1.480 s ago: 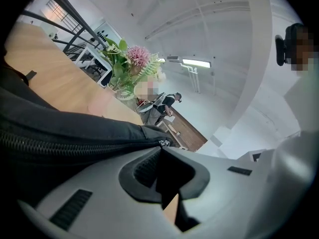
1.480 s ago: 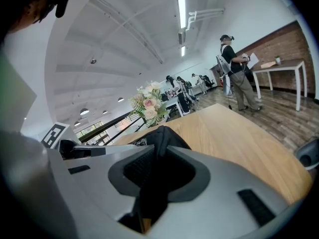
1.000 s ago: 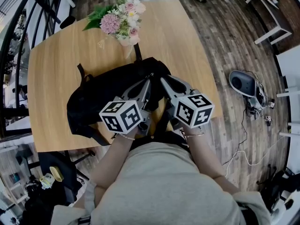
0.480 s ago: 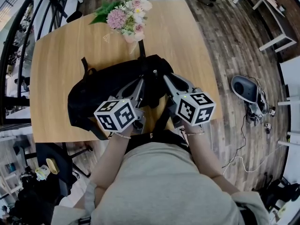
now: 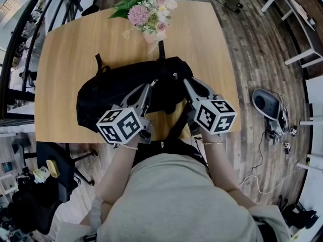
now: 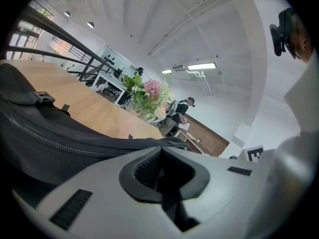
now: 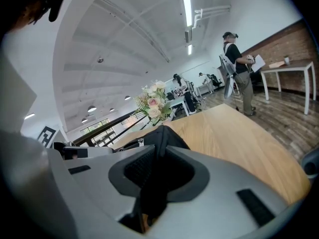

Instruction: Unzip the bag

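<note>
The black bag lies flat on the wooden table. Its long axis runs from 9 o'clock to 3 o'clock in the head view, and the 3 o'clock end sits a little farther from the person. One strap points to 12 o'clock, toward a bouquet at the table's far edge. Another strap trails off the near edge at 6 o'clock.

The left gripper has its jaws pressed together on the zipper pull, at the middle of the bag's top. A line of zipper teeth runs away from it toward 9 o'clock. Just beside it at 3 o'clock, the right gripper is clamped on a raised fold of the bag's black fabric. What the bag holds does not show.
</note>
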Tool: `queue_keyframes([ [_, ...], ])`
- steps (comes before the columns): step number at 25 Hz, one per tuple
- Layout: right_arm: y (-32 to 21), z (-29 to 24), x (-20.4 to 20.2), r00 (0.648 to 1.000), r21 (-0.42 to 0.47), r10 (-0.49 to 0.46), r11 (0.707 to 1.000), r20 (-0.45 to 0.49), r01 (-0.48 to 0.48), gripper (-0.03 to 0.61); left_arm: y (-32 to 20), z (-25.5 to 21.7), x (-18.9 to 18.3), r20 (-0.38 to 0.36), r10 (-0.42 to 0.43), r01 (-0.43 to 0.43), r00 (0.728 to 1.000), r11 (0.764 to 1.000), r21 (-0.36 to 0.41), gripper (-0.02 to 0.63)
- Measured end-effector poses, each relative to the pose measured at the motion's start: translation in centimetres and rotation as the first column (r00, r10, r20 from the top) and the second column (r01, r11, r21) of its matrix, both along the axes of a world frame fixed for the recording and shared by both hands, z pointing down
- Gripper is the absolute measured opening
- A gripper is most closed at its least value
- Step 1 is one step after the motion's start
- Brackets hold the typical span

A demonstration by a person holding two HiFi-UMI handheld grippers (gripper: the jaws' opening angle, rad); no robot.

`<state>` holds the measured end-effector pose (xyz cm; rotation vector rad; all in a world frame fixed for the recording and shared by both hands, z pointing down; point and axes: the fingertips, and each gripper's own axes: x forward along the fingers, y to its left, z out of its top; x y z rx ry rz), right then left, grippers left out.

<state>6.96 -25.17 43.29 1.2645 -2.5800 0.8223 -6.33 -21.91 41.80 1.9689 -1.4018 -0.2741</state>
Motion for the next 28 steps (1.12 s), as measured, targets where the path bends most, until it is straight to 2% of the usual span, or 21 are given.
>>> queue_keyframes([
  [6,0.1,0.0,0.0,1.000,0.000,0.010,1.000,0.000,-0.010,0.077,0.3,-0.2,0.1,-0.009,0.004,-0.004,1.000,1.000,0.006,0.020],
  [13,0.1,0.0,-0.1,1.000,0.001,0.017,1.000,0.000,-0.017,0.077,-0.3,0.4,0.9,-0.069,0.045,-0.046,0.997,0.999,-0.011,0.020],
  [17,0.2,0.0,-0.1,1.000,0.001,0.019,1.000,-0.002,-0.019,0.077,-0.3,0.9,2.1,-0.069,0.081,-0.084,0.994,0.996,-0.030,0.021],
  [20,0.2,0.0,-0.1,1.000,0.001,0.019,1.000,-0.002,-0.019,0.078,-0.2,1.1,2.8,-0.096,0.099,-0.104,0.990,0.994,-0.042,0.023],
  [28,0.1,0.0,-0.1,1.000,0.002,0.022,1.000,-0.001,-0.022,0.078,0.5,2.4,3.1,-0.117,0.097,-0.108,0.988,0.990,-0.086,0.026],
])
